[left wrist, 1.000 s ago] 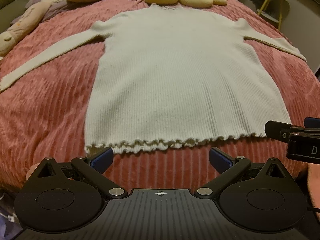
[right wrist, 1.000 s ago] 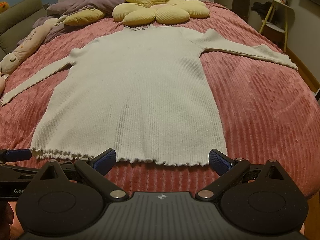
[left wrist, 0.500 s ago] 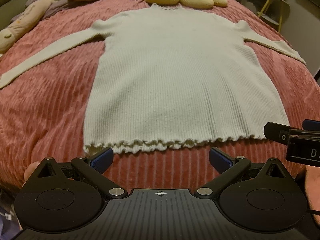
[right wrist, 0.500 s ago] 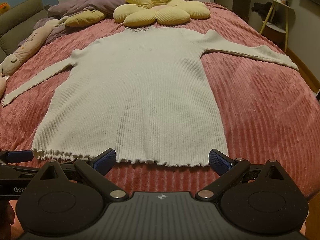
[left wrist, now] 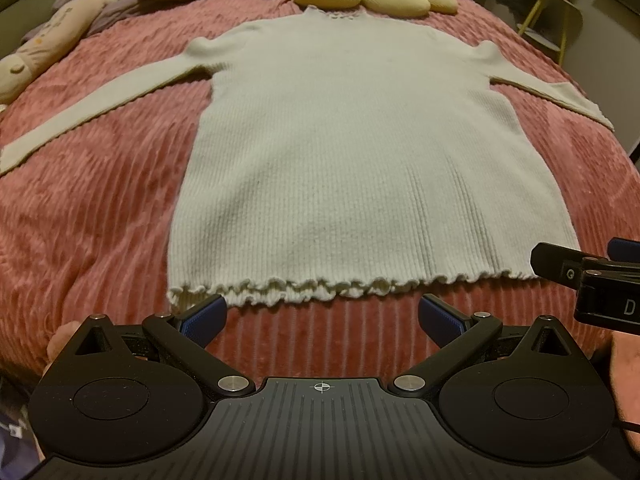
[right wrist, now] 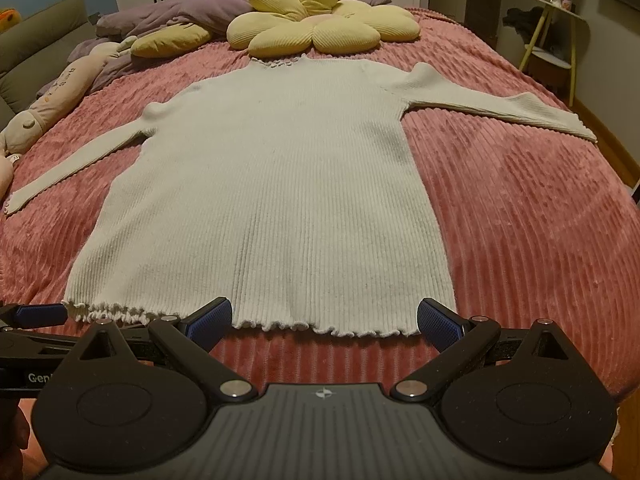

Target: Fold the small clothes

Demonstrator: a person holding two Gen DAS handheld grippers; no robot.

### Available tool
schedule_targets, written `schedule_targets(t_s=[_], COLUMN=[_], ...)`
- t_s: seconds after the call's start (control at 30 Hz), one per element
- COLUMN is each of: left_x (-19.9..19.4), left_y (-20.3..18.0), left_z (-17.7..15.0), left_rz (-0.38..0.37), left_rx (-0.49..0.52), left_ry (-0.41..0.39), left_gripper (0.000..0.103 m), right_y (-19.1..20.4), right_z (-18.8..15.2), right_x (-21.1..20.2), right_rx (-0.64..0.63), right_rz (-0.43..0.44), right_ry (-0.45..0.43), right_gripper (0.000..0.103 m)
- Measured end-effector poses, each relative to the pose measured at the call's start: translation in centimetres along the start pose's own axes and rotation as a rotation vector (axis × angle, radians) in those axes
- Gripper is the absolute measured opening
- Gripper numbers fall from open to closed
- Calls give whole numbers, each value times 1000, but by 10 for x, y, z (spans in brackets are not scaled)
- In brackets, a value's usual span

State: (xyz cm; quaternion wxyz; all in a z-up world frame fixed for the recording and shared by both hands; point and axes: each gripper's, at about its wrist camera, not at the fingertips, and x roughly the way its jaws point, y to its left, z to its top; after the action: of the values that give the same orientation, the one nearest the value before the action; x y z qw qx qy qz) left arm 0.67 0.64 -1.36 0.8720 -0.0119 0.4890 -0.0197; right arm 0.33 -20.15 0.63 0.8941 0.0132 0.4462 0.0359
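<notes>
A: Item one, nearest us: our left gripper (left wrist: pixel 321 317), jaws spread wide, nothing between them. Its blue pads (left wrist: pixel 203 317) sit just short of the sweater's frilled hem (left wrist: pixel 280 292), the left pad almost at the hem's left corner.

B: Item two: our right gripper (right wrist: pixel 324 318), likewise spread wide and holding nothing. Its pads (right wrist: pixel 438 322) overlap the hem line near the right corner in this view; we cannot tell whether they touch the knit.

A: Item three: the sweater (right wrist: pixel 272 184), cream, ribbed, lying flat on the pink ribbed bedspread (right wrist: pixel 520 220), directly ahead of both grippers. Hem toward us, frilled collar (right wrist: pixel 280 65) at the far end.

B: Sleeves: one (left wrist: pixel 92 114) stretched out to the left of our left gripper, the other (right wrist: pixel 496 110) out to the right of our right gripper. Both lie flat, unfolded.

A: Item four, beyond the collar: a yellow flower cushion (right wrist: pixel 320 28), just touching the neckline.

B: Item five, far left: a long plush toy (right wrist: pixel 52 100), a yellow pillow (right wrist: pixel 172 40) and a purple duvet (right wrist: pixel 192 10).

A: Item six, far right: a yellow-legged side table (right wrist: pixel 556 28).
</notes>
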Motion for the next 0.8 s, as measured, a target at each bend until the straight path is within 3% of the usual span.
schedule_targets(t_s=[0.8], left_x=[7], left_y=[1], left_z=[2], left_rz=[-29], left_rx=[-10], left_ry=[7], left_gripper=[103], right_y=[0], right_z=[-5], right_x=[-1], right_rx=[-54], right_rz=[42], right_ry=[-100], right_gripper=[99])
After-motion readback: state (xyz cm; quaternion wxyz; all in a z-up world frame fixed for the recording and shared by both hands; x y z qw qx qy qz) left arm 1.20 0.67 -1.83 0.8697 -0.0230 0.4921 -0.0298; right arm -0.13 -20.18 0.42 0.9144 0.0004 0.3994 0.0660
